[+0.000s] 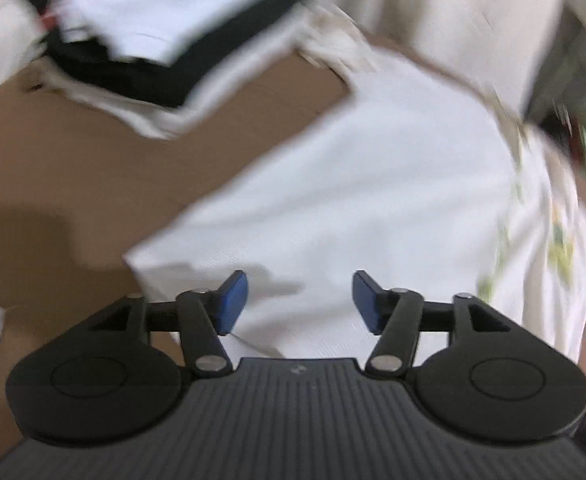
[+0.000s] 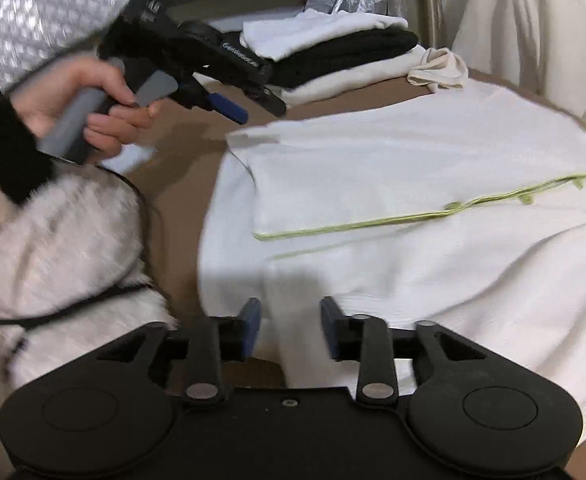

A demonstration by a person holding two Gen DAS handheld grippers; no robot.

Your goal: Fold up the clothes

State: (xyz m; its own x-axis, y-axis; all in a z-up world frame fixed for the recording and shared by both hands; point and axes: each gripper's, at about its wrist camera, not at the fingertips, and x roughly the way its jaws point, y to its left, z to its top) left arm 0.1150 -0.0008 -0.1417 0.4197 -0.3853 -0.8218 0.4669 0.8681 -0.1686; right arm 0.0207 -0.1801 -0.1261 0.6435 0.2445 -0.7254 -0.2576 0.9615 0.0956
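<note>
A white garment [image 2: 413, 200] with a thin green trim [image 2: 373, 222] lies partly folded on the brown surface [image 2: 181, 176]. In the left wrist view the same white garment [image 1: 353, 200] fills the middle, blurred. My left gripper [image 1: 300, 302] hangs open above its near edge, nothing between the blue pads [image 1: 233, 300]. My right gripper [image 2: 291, 330] is open over the garment's near left corner, its pads clear of the cloth. In the right wrist view the left gripper [image 2: 259, 106] appears held by a hand [image 2: 105, 100], above the garment's far left corner.
A stack of folded white and black clothes [image 2: 345, 52] sits at the back, also seen blurred in the left wrist view as the stack [image 1: 153, 48]. A crumpled cream cloth [image 2: 439, 66] lies beside it. A fluffy white sleeve [image 2: 61, 248] and a black cable [image 2: 93, 300] are at left.
</note>
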